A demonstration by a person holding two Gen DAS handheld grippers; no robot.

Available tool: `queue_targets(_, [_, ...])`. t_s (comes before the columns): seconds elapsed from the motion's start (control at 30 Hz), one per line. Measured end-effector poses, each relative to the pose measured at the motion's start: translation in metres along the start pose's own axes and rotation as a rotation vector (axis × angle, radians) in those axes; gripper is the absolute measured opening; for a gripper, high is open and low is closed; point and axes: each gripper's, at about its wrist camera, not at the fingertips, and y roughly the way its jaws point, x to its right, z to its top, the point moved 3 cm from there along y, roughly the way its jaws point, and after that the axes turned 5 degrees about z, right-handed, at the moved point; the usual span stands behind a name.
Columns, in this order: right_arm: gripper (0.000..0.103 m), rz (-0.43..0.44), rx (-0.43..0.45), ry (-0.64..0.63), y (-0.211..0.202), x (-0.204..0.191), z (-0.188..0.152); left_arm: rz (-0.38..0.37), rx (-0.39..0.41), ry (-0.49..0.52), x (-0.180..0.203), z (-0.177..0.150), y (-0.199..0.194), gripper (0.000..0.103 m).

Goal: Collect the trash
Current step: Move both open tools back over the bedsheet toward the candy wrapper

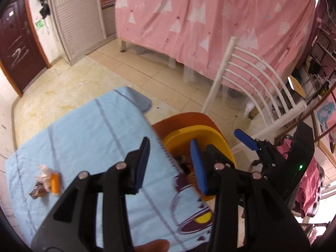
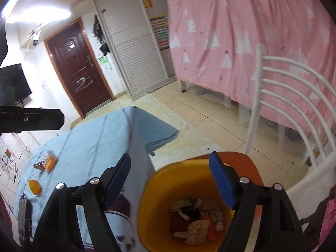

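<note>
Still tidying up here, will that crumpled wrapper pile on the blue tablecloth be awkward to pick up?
The wrapper pile looks thin and crinkled, so probably light and floppy. It seems to be several loose pieces, so some may drop. On the soft tablecloth, it would likely slide if pushed.

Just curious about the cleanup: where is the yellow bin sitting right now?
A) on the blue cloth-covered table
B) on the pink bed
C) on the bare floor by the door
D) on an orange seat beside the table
D: the yellow bin, already holding crumpled trash, rests on the orange seat next to the blue-covered table.
</note>
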Motion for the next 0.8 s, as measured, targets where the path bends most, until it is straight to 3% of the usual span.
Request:
queue_targets(0.3, [0.072, 0.094, -0.006, -0.109, 0.016, -0.077, 0.018, 0.079, 0.064, -0.084, -0.077, -0.005, -0.038, 0.038])
queue_targets(0.43, [0.073, 0.135, -0.013, -0.159, 0.024, -0.111, 0.023, 0.114, 0.084, -0.123, -0.108, -0.011, -0.050, 0.045])
queue_targets(0.8, [0.073, 0.202, -0.045, -0.255, 0.039, -0.182, 0.026, 0.179, 0.081, -0.193, -0.179, -0.043, -0.064, 0.045])
